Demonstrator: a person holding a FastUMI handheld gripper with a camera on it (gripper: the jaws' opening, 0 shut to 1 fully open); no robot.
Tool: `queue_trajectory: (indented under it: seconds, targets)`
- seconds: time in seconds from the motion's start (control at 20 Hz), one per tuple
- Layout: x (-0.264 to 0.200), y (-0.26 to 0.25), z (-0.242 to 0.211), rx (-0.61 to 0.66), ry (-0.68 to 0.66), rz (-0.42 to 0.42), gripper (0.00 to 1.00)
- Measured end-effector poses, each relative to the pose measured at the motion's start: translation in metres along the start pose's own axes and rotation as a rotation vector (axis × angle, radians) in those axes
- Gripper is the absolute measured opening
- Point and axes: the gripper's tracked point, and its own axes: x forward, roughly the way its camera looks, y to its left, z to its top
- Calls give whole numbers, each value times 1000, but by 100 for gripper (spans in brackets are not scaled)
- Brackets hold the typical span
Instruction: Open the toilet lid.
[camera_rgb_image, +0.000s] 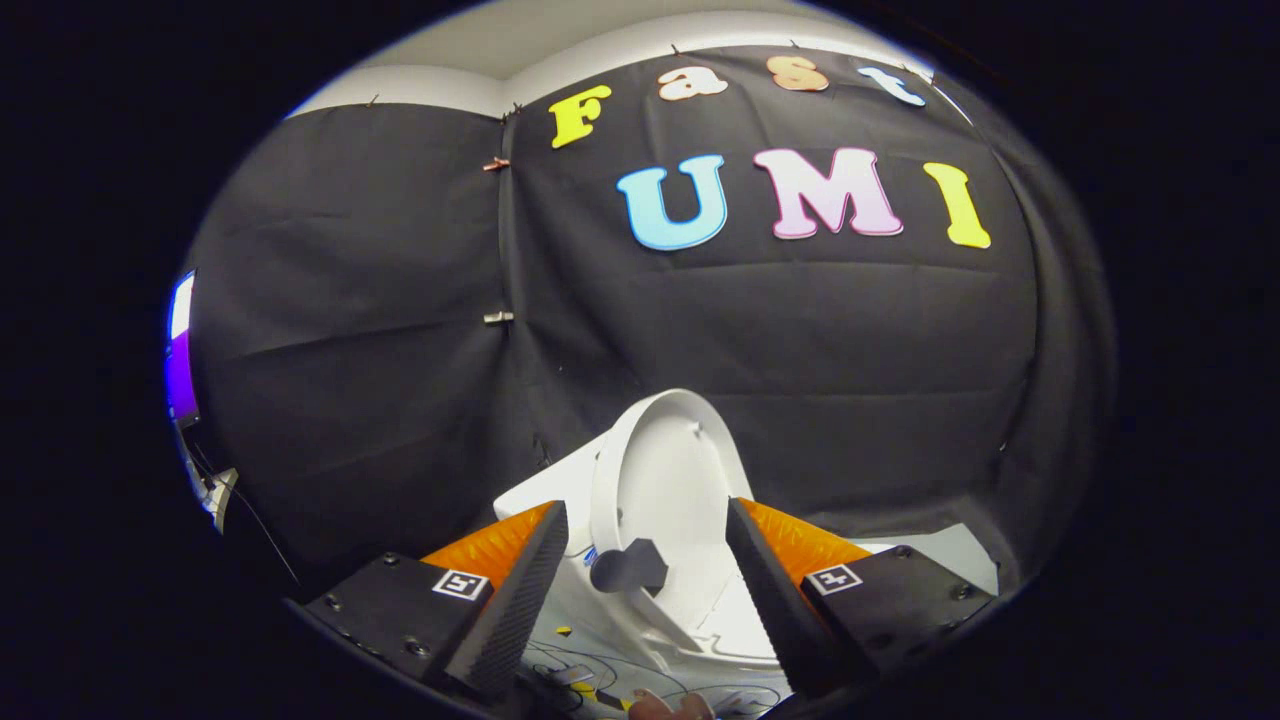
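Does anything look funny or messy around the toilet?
A bit. The toilet lid stands raised, seen between the open gripper fingers. A small dark tab sticks out near its lower edge, and loose wires lie tangled below. Nothing looks spilled or broken.

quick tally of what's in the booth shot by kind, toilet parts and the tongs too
toilet lid, raised upright: 1
toilet tank, behind the lid: 1
dark handle tab on the lid, between the fingers: 1
tongs, open, fingers either side of the lid and not touching it: 1
metal clips on the black cloth wall: 2
total: 6
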Motion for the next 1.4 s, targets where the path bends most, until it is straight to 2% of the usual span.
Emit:
queue_trajectory:
  seconds: [0.45, 0.7, 1.15, 1.4]
  targets:
    - [-97, -75, 105, -52, -224, -130, 99]
    - [-154, -108, 141, -59, -336, -198, 98]
    - [-207, -144, 159, -92, -386, -263, 98]
    - [-212, -149, 157, -85, -378, -268, 98]
